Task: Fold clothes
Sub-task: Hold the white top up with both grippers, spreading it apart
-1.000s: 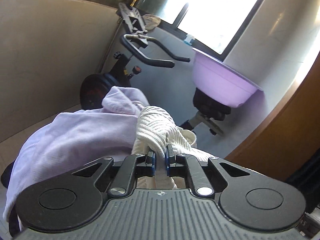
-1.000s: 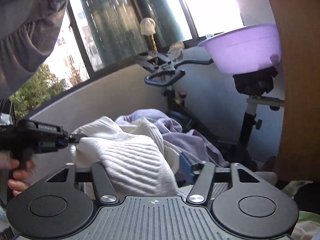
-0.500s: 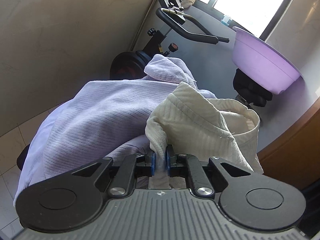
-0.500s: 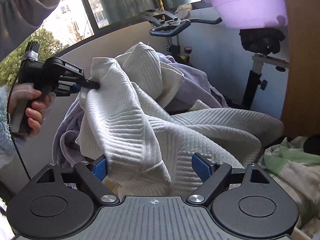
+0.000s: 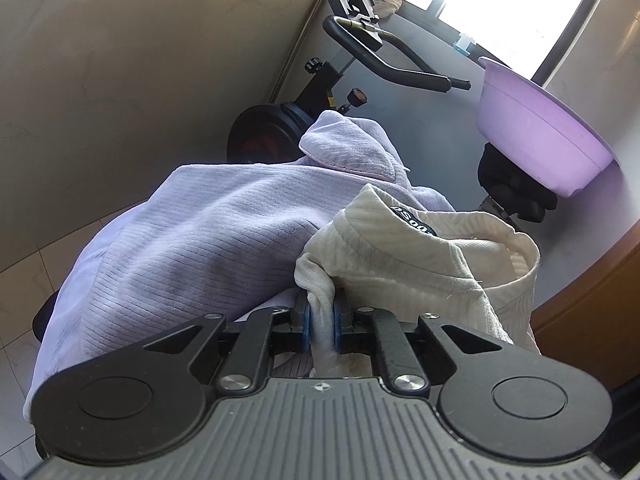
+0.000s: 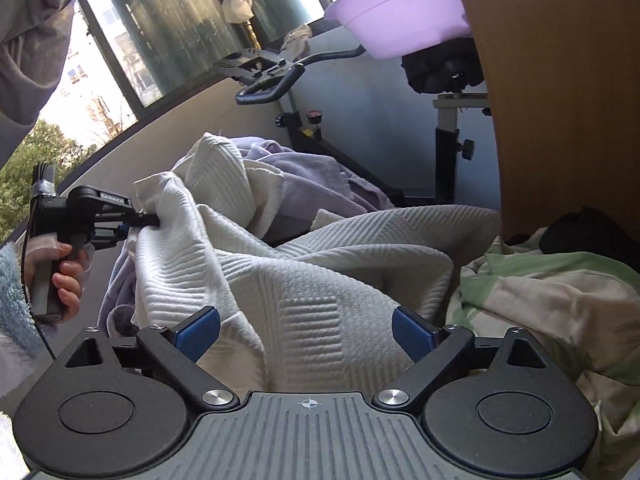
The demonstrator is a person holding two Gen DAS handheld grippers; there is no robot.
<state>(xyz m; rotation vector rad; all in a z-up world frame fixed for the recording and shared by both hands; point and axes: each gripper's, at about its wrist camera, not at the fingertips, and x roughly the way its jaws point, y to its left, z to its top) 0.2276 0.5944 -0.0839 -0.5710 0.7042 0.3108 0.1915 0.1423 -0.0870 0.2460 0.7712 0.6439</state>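
1. The left gripper (image 5: 320,320) is sitting at the lower centre of the left wrist view, its blue pads pinching a bunched fold of the cream ribbed garment (image 5: 404,256).
2. That garment is rising from between the pads and spreading to the right of centre, its collar opening toward the upper right of the frame.
3. A lilac garment (image 5: 192,236) is lying just beside it, filling the left and centre of the frame and touching the cream cloth.
4. In the right wrist view, the left gripper (image 6: 150,221) is showing at centre left, clamped on an upper edge of the cream ribbed garment (image 6: 280,280); a hand (image 6: 66,280) is gripping its handle.
5. The right gripper (image 6: 306,330) is sitting at the lower centre with its jaws spread wide; the cream cloth is draping between and below the pads, which are not pressing on it.
6. A purple basin (image 6: 400,8) is resting on the exercise bike (image 6: 272,80) at the upper right.
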